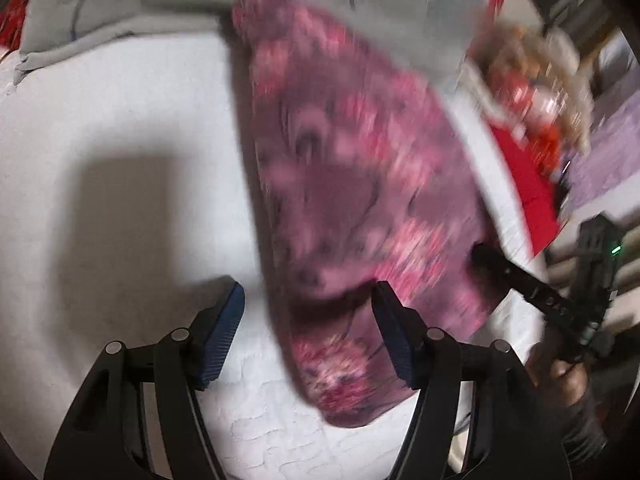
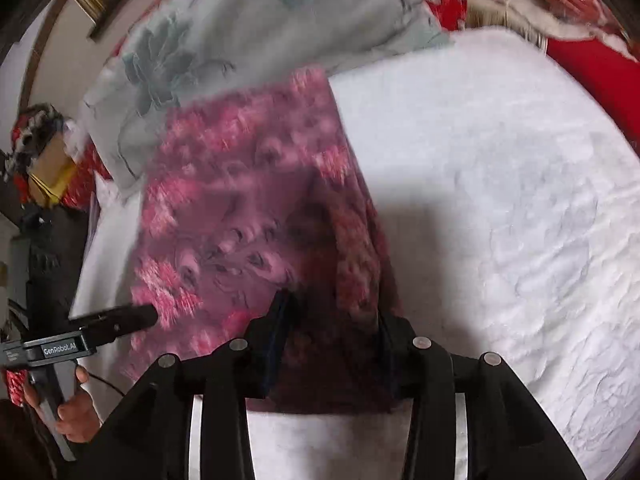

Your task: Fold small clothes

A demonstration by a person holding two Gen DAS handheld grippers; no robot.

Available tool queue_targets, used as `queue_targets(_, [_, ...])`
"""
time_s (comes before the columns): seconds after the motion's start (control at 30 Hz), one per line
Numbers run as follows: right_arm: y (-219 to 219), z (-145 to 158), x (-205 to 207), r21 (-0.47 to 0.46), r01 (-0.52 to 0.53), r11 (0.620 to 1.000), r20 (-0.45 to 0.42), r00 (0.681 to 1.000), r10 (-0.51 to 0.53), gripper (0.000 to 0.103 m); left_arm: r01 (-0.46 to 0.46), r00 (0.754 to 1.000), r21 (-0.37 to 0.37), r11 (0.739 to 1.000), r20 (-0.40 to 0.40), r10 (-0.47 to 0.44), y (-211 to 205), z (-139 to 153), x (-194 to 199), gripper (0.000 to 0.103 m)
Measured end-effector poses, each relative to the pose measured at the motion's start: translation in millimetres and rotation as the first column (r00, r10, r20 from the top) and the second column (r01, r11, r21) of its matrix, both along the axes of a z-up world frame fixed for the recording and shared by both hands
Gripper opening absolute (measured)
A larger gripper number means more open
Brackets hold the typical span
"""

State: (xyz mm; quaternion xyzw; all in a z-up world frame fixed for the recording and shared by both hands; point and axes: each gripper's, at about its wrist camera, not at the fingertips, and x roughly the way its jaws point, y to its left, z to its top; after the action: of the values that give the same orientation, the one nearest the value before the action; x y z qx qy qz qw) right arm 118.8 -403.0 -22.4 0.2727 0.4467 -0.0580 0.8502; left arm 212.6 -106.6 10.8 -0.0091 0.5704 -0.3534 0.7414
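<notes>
Black two-finger grippers, hand-held

Matte black linkage arms on the left gripper (image 1: pixel 306 316), with round silver pivot pins and ribbed blue pads (image 1: pixel 224 332). Same build on the right gripper (image 2: pixel 332 332): dark pads, silver pins, pale strips along the inner arms. White "GenRobot.AI" label and thin black cable seen from the right wrist; small green light seen from the left.

left wrist: close, steeply down | right wrist: same | shared: pink garment (image 1: pixel 352 184) (image 2: pixel 248 216), white bedding (image 1: pixel 120 128) (image 2: pixel 500 200)

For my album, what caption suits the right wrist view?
Right gripper straddling a pink floral garment on a white bedspread.
</notes>
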Motion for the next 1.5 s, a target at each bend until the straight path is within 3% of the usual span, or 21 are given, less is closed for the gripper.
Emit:
queue_targets(0.07, [-13, 21, 8, 0.031, 0.045, 0.999, 0.087, 0.995, -0.047, 0.045, -0.077, 0.997, -0.096, 0.992, 0.014, 0.078, 10, 14, 13, 0.066])
queue_targets(0.1, [-21, 28, 15, 0.046, 0.062, 0.997, 0.118, 0.991, -0.067, 0.052, -0.121, 0.992, -0.143, 0.982, 0.009, 0.123, 13, 17, 23, 0.067])
queue_targets(0.2, [-46, 37, 54, 0.114, 0.101, 0.988, 0.168, 0.979, -0.12, 0.062, -0.203, 0.979, -0.175, 0.963, -0.022, 0.202, 10, 10, 45, 0.068])
queue_targets(0.37, [-70, 8, 129, 0.194, 0.217, 0.957, 0.097, 0.966, -0.239, 0.063, -0.288, 0.957, -0.156, 0.945, -0.052, 0.284, -1, -13, 75, 0.068])
queue_targets(0.43, [-71, -8, 149, 0.238, 0.212, 0.948, 0.041, 0.973, -0.228, 0.062, -0.295, 0.955, -0.159, 0.942, -0.07, 0.287, 6, -16, 79, 0.068])
queue_targets(0.5, [-63, -14, 170, 0.229, 0.157, 0.961, 0.025, 0.986, -0.167, 0.023, -0.285, 0.959, -0.135, 0.949, -0.027, 0.284, 1, -15, 80, 0.069])
queue_targets(0.53, [-58, -7, 174, 0.17, 0.143, 0.975, 0.054, 0.987, -0.154, 0.019, -0.283, 0.959, -0.122, 0.951, -0.009, 0.284, -2, -15, 80, 0.069])
queue_targets(0.6, [-58, 2, 168, 0.138, 0.159, 0.978, 0.147, 0.973, -0.178, 0.017, -0.278, 0.96, -0.103, 0.955, 0.003, 0.28, -8, -15, 79, 0.071])
queue_targets(0.7, [-72, -30, 170, 0.215, 0.209, 0.954, 0.025, 0.975, -0.219, 0.017, -0.277, 0.96, -0.106, 0.955, -0.007, 0.278, -4, -17, 80, 0.07])
queue_targets(0.73, [-74, -23, 167, 0.217, 0.222, 0.951, 0.033, 0.971, -0.235, 0.019, -0.278, 0.96, -0.112, 0.954, -0.013, 0.279, -2, -15, 80, 0.07])
queue_targets(0.77, [-70, -11, 165, 0.163, 0.241, 0.957, 0.035, 0.968, -0.249, 0.029, -0.284, 0.959, -0.135, 0.949, -0.025, 0.283, 1, -11, 80, 0.069])
queue_targets(0.8, [-66, 0, 163, 0.112, 0.255, 0.96, 0.05, 0.964, -0.262, 0.03, -0.287, 0.958, -0.152, 0.946, -0.029, 0.286, 5, -11, 81, 0.069])
queue_targets(0.83, [-58, 17, 159, 0.089, 0.23, 0.969, 0.128, 0.962, -0.24, 0.03, -0.295, 0.955, -0.176, 0.939, -0.028, 0.295, 8, -6, 81, 0.069])
queue_targets(0.9, [-40, 38, 159, 0.11, 0.123, 0.986, 0.239, 0.96, -0.146, 0.032, -0.318, 0.947, -0.178, 0.931, -0.01, 0.321, 13, -2, 82, 0.069])
queue_targets(1.07, [28, 44, 192, 0.09, -0.153, 0.984, 0.278, 0.953, 0.123, 0.032, -0.348, 0.938, -0.09, 0.933, -0.03, 0.347, 14, -20, 88, 0.069])
queue_targets(1.13, [56, 22, 210, 0.071, -0.229, 0.971, 0.203, 0.956, 0.211, 0.032, -0.341, 0.94, -0.09, 0.936, -0.025, 0.34, 21, -18, 88, 0.069])
queue_targets(1.17, [71, 3, 222, 0.042, -0.27, 0.962, 0.089, 0.96, 0.266, 0.032, -0.339, 0.941, -0.08, 0.937, -0.015, 0.339, 20, -16, 87, 0.069])
queue_targets(1.2, [80, -2, 222, 0.003, -0.274, 0.962, 0.06, 0.96, 0.273, 0.032, -0.336, 0.942, -0.073, 0.939, -0.003, 0.336, 20, -14, 87, 0.069])
queue_targets(1.33, [70, 25, 209, -0.027, -0.263, 0.964, 0.076, 0.962, 0.264, 0.032, -0.336, 0.941, -0.109, 0.935, -0.004, 0.338, 25, -8, 86, 0.069])
queue_targets(1.4, [39, 35, 188, -0.037, -0.175, 0.984, 0.103, 0.979, 0.178, 0.04, -0.328, 0.944, -0.133, 0.935, -0.005, 0.33, 25, -4, 83, 0.069])
queue_targets(1.5, [-12, 29, 155, 0.007, -0.013, 1.0, 0.113, 0.994, 0.012, 0.048, -0.3, 0.952, -0.032, 0.953, 0.056, 0.301, 9, -7, 77, 0.071])
